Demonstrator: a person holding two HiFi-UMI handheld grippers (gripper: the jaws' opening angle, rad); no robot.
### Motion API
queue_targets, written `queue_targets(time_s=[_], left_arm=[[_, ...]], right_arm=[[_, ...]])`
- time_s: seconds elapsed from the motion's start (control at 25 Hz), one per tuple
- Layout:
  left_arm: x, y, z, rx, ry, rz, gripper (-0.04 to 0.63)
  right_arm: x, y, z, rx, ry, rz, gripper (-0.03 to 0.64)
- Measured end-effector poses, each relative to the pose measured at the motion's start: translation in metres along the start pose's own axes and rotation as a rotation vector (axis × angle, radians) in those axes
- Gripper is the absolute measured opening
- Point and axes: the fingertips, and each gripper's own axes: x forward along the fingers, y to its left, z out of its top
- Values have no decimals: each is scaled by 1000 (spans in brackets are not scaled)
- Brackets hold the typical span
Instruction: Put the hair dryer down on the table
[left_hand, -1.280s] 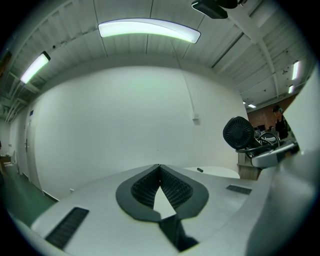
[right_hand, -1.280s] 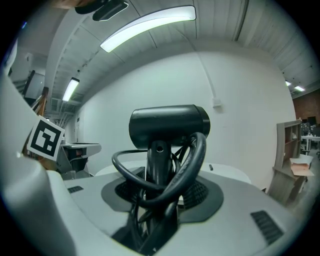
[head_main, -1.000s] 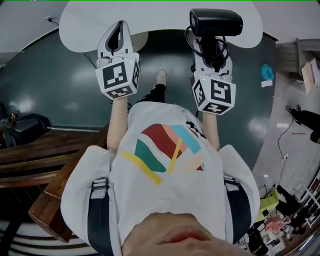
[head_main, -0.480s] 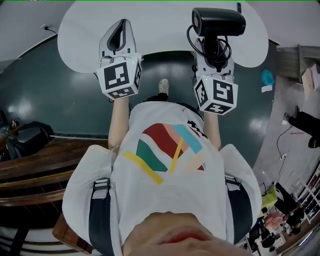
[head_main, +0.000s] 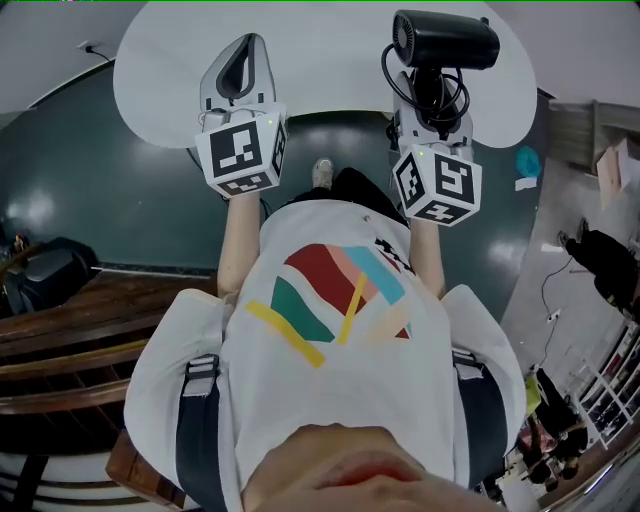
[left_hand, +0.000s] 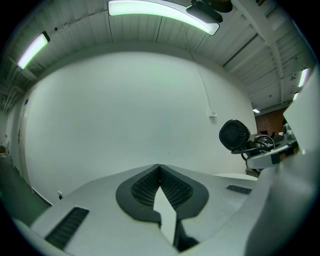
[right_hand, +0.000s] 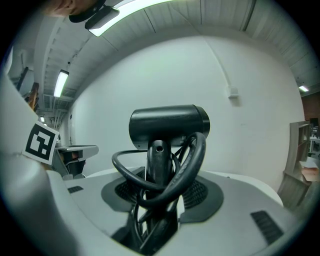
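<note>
Over white table (head_main: 330, 50), hair dryer (head_main: 445, 40) clamped in right gripper (head_main: 432, 88), handle along jaws, barrel crosswise; left gripper (head_main: 240, 52) closed, empty.

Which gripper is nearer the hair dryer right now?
Right. The right gripper clamps the hair dryer by its handle; the left gripper, shut and empty, sits apart to its left.

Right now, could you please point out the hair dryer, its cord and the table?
hair dryer (right_hand: 169, 125), right gripper view, barrel.
cord (right_hand: 198, 150), right gripper view, front loop.
table (head_main: 320, 50), head view, bare top.

Wood bench (head_main: 70, 335), teal obj (head_main: 528, 161).
</note>
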Motion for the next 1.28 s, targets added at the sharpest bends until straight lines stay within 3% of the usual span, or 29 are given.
queue_targets(time_s=[1.28], left_arm=[[37, -27, 23, 65, -24, 68, 15]], right_arm=[[61, -27, 18, 6, -27, 108, 216]])
